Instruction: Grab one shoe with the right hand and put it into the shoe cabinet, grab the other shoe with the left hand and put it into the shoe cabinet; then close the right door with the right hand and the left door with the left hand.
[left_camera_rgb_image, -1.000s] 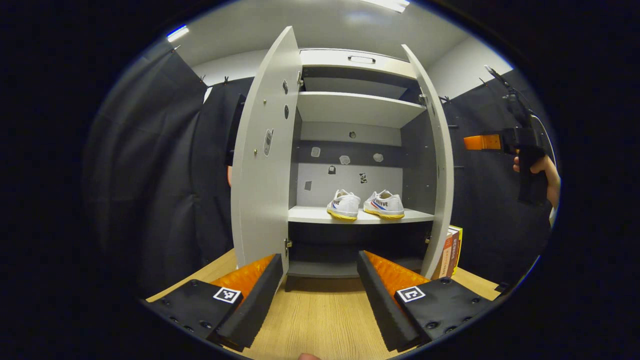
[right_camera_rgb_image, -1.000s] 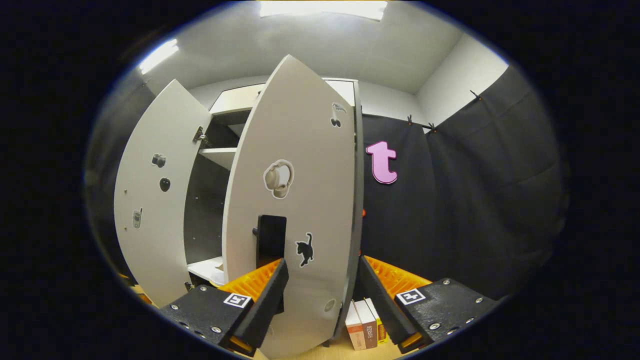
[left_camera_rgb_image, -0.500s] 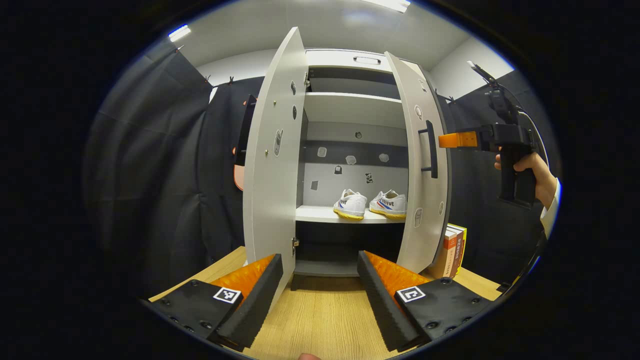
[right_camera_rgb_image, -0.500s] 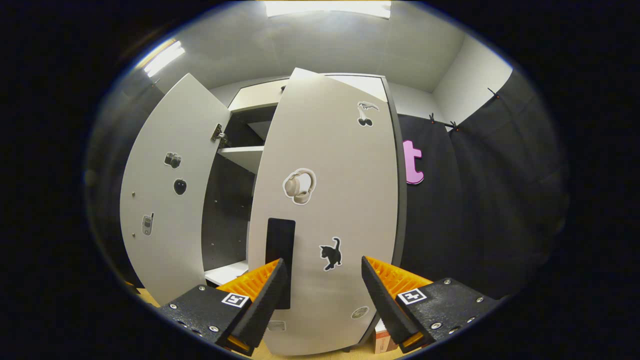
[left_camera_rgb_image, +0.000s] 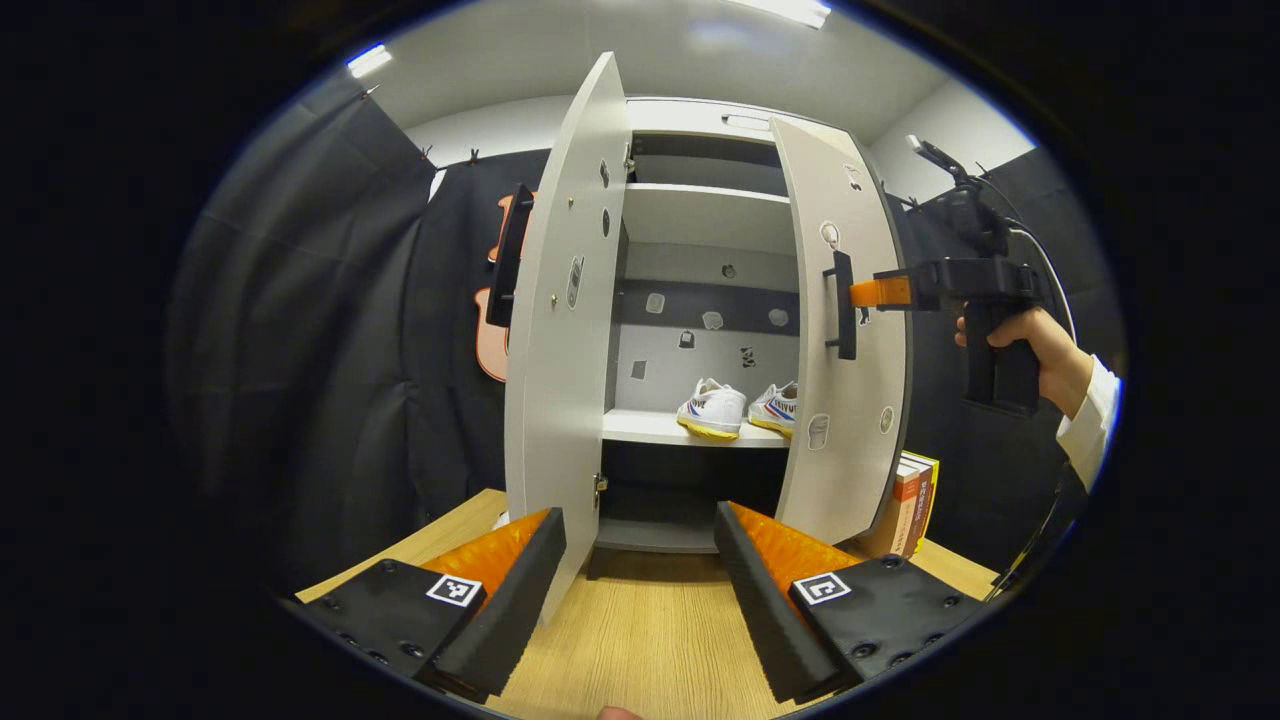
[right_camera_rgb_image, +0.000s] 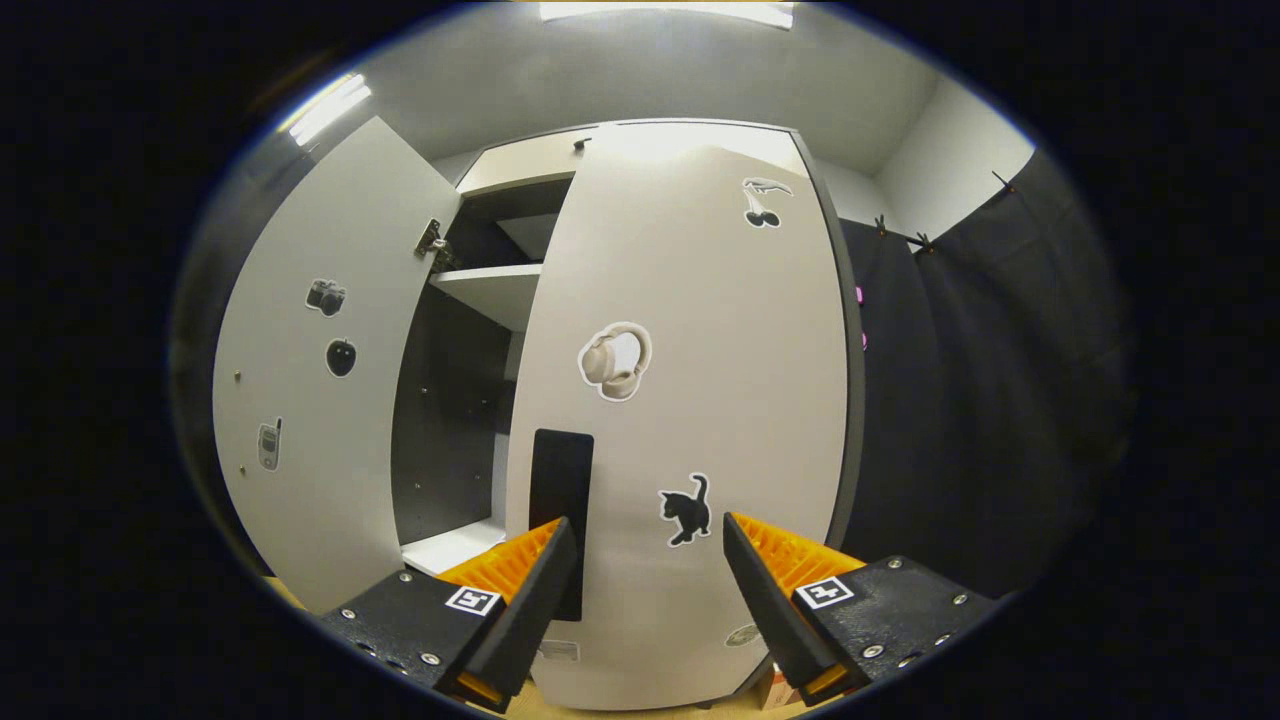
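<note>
The left gripper (left_camera_rgb_image: 640, 590) hangs low over the wooden floor (left_camera_rgb_image: 640, 640) in front of the cabinet (left_camera_rgb_image: 700, 160), its fingers spread wide with nothing between them. The right gripper (right_camera_rgb_image: 648, 590) is likewise spread and empty, its tips up against the outer face of the right door (right_camera_rgb_image: 700, 400), just beside the dark handle (right_camera_rgb_image: 560, 500); in the left gripper view it (left_camera_rgb_image: 872, 292) shows farther off, held in a hand (left_camera_rgb_image: 1030, 335), meeting that door near the handle.

Beyond, the right door stands partly swung in. The left door (left_camera_rgb_image: 560, 350) stands wide open. Past both, the two shoes (left_camera_rgb_image: 745, 408) sit side by side on the lower shelf (left_camera_rgb_image: 680, 430), so the placing looks done and the step in hand appears to be closing the right door.

To do it well, push flat on the panel near the handle side, away from the hinge, and follow the door's arc steadily so the tips do not slide off. Ease up near the frame so it does not bounce back. Keep the left gripper clear until the left door's turn.

Some books (left_camera_rgb_image: 910, 505) stand beside the cabinet; their spines are too small to read. The shoes carry side lettering, also not legible. The doors bear picture stickers (right_camera_rgb_image: 615, 360) and no readable words.
</note>
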